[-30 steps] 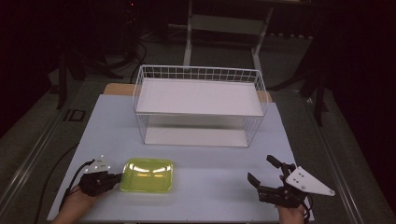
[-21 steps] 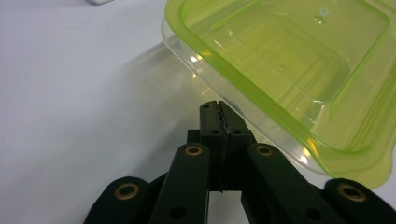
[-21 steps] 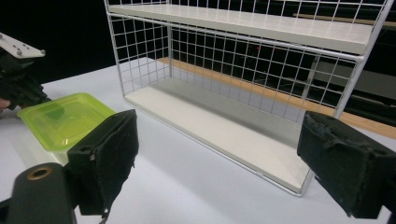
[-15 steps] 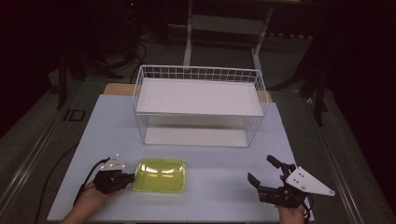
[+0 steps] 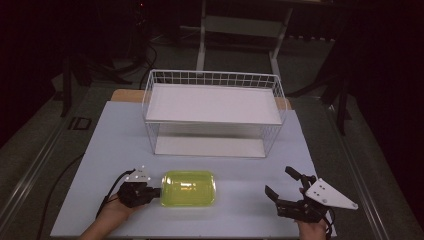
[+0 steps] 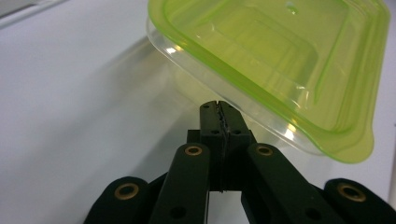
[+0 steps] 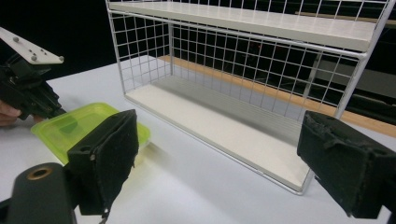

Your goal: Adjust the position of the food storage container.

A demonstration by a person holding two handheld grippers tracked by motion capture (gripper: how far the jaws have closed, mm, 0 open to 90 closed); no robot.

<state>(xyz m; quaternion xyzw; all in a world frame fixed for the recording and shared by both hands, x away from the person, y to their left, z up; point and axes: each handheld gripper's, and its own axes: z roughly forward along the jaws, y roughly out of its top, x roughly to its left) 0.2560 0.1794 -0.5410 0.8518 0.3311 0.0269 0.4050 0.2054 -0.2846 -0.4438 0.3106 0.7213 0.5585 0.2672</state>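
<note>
Left side: my left hand-held gripper [image 5: 156,190] lay low on the white surface [image 5: 100,150], its tip against the left edge of the green-lidded container [image 5: 189,188]. In the left gripper view the jaws stood pressed together with nothing between them, the tip just under the container's clear rim [image 6: 243,100]; I could not tell whether it actually touched the rim there. My judgement: this was a push step, the closed jaws used as a pusher to slide the container sideways along the surface, not a grasp.

Centre: the container sat flat on the front part of the surface, lid on, near the open front of the white wire rack [image 5: 212,112] but well clear of it. Both rack shelves looked bare.

Right side: my right hand-held gripper [image 5: 285,188] rested near the front right corner, jaws wide apart, holding nothing. In its own view the pads [image 7: 105,161] framed the rack's lower shelf [image 7: 219,133], with the container off to the left.

Next move, as I judged it: either continue the push until the container lies between the two grippers, or spread the left jaws to take the rim. A low push point risked tipping the lid edge up, so I noted to keep the tip level.
</note>
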